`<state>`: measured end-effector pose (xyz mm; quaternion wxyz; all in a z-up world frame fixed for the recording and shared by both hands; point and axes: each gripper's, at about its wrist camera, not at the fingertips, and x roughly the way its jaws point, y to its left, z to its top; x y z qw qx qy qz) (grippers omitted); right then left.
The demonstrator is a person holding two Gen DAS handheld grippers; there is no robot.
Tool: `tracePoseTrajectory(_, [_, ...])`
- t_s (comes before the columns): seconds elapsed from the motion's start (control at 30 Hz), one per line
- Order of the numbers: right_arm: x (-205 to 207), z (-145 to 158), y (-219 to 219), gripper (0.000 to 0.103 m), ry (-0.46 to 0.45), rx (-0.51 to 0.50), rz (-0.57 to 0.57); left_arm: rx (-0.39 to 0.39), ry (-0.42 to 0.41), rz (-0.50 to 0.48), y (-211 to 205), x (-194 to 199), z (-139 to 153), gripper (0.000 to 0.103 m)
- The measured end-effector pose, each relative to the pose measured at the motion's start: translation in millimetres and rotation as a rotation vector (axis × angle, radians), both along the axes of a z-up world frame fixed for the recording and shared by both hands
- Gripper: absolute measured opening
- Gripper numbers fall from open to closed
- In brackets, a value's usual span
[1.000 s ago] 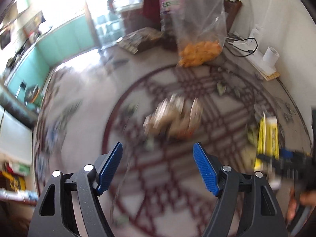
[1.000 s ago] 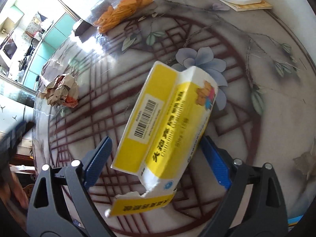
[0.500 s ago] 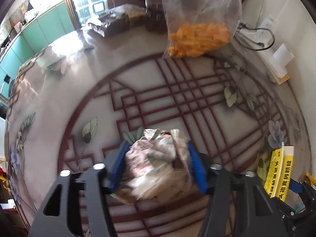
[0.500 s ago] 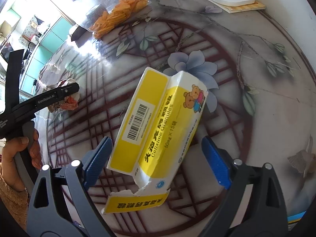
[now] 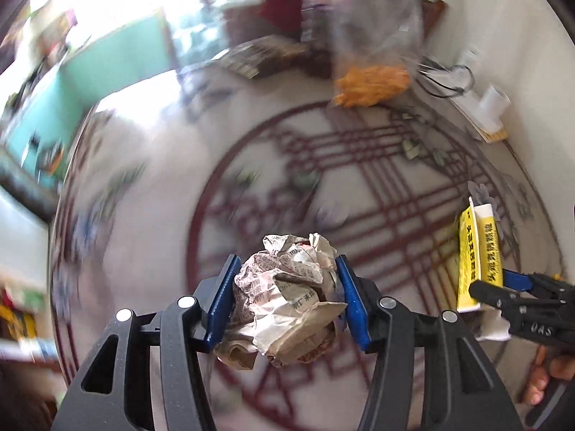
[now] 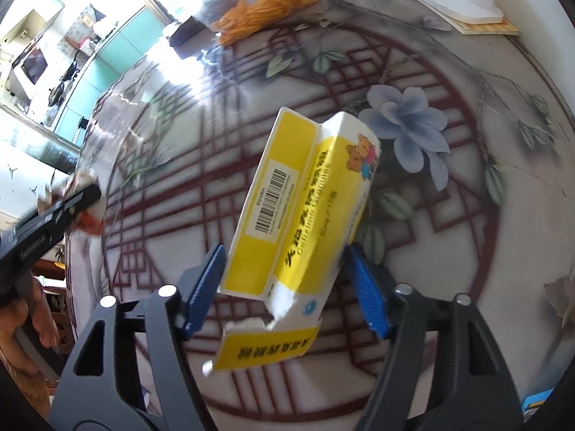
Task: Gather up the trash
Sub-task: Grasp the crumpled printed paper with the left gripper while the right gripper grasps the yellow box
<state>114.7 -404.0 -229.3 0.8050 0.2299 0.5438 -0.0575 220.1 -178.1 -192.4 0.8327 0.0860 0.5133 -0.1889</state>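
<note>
My left gripper point(image 5: 285, 296) is shut on a crumpled ball of newspaper point(image 5: 287, 298) and holds it above the round patterned table point(image 5: 151, 251). My right gripper point(image 6: 287, 283) is shut on a torn yellow and white medicine box point(image 6: 302, 212), its blue pads pressing both sides; the box is lifted off the table point(image 6: 467, 215). A torn yellow flap point(image 6: 266, 346) hangs at the box's near end. The box point(image 5: 479, 255) and the right gripper also show at the right of the left wrist view. The left gripper with the paper ball point(image 6: 72, 201) shows at the left edge of the right wrist view.
A clear plastic bag of orange snacks point(image 6: 273, 3) lies at the table's far side, also in the left wrist view point(image 5: 370, 82). A white power strip on a wooden board point(image 6: 467, 3) with cables sits at the far right. A dark tray point(image 5: 266, 57) stands at the back.
My left gripper closed on the paper ball and has lifted it off the table. My right gripper closed on the yellow box and raised it slightly.
</note>
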Motion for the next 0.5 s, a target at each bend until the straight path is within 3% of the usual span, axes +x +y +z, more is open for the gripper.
tracePoseTrajectory(0.1, [-6.1, 10.3, 11.3, 0.051, -0.017, -0.008, 0.042, -0.041, 0.016, 0.081, 31.0, -21.6, 1.1, 0.051])
tracePoseTrajectory(0.23, [-12.7, 24.5, 30.0, 0.036, -0.042, -0.019, 0.108, -0.034, -0.022, 0.118, 59.9, -58.0, 11.3, 0.051])
tracePoseTrajectory(0.4, [-19.9, 37.9, 46.7, 0.006, -0.076, -0.021, 0.166, -0.031, -0.046, 0.157, 89.6, -102.8, 21.2, 0.051])
tracePoseTrajectory(0.5, [-23.2, 37.4, 48.5, 0.004, -0.068, -0.022, 0.167, -0.032, -0.045, 0.187, 104.1, -123.5, 22.8, 0.051])
